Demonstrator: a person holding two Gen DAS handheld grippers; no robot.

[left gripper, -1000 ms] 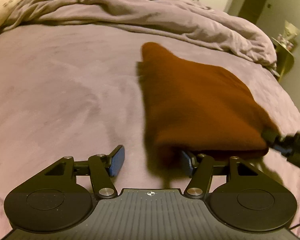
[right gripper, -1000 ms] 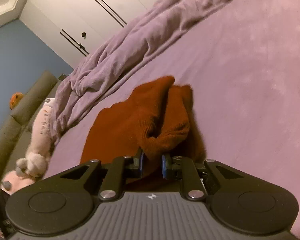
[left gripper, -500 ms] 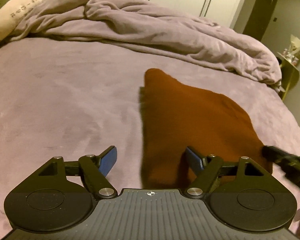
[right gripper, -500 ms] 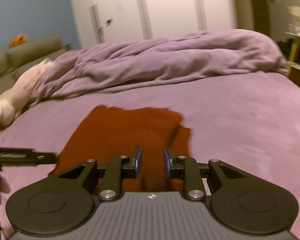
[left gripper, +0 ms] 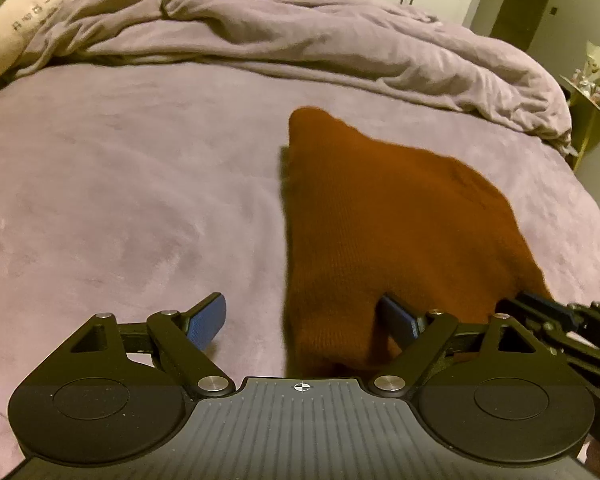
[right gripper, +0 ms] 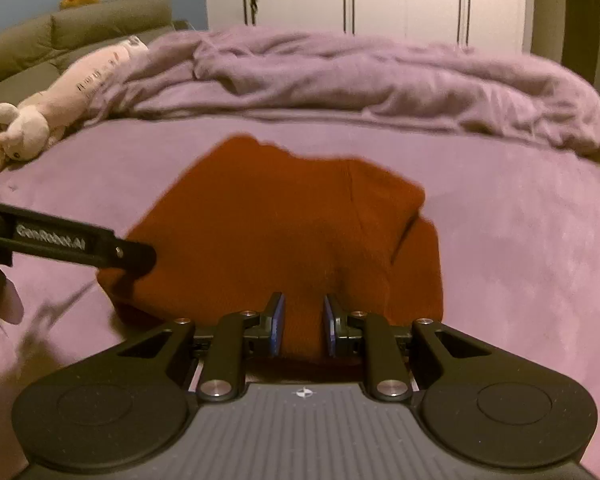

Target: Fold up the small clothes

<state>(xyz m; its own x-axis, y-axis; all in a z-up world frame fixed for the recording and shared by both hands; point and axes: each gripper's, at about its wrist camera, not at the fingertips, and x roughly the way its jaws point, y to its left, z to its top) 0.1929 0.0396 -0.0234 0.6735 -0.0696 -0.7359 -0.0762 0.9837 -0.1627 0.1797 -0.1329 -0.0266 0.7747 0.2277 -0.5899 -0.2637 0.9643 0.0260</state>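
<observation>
Now we have a soft rust-brown knit garment (left gripper: 388,232) lying folded on the purple bed cover (left gripper: 120,200), with both grippers at its near edge.

Judging by its ribbed weave and rounded, thick edges, we expect the garment to be light, limp and a little stretchy, so it will sag and slide over itself if we lift it by one point. Our left gripper (left gripper: 304,316) has its jaws spread wide, straddling the garment's near left corner and gripping nothing. Our right gripper (right gripper: 302,326) sits at the garment's near edge with its jaws narrowly parted; knit shows in the gap, but we cannot tell whether they pinch it. We would take hold at the two near corners, catching every layer, and keep the cloth low. Beyond the garment's far side lies the bunched duvet (right gripper: 380,80).
</observation>
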